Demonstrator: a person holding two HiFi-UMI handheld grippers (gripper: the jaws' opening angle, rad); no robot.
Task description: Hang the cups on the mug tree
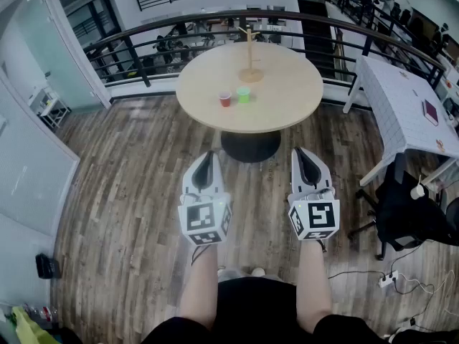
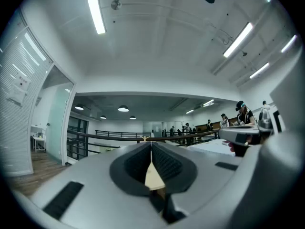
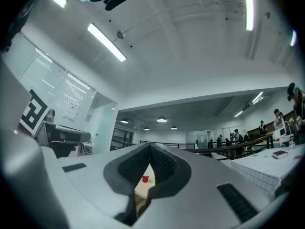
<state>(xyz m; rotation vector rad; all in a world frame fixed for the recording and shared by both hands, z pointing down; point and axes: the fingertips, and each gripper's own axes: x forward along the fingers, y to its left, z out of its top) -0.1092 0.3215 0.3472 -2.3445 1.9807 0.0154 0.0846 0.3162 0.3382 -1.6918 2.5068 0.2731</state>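
A red cup (image 1: 225,99) and a green cup (image 1: 244,94) stand side by side on the round wooden table (image 1: 287,99). Behind them rises the wooden mug tree (image 1: 249,52), bare. My left gripper (image 1: 209,157) and right gripper (image 1: 304,153) hover over the floor, well short of the table's near edge, both shut and empty. Through the right gripper's jaws, in the right gripper view, I see the red cup (image 3: 145,179) on the tabletop. The left gripper view shows only a sliver of the table (image 2: 153,178) between its jaws.
A black railing (image 1: 143,38) curves behind the table. A white table (image 1: 398,113) with a dark book stands at the right, and a black office chair (image 1: 412,210) sits near my right arm. Cables and a power strip (image 1: 387,279) lie on the wood floor.
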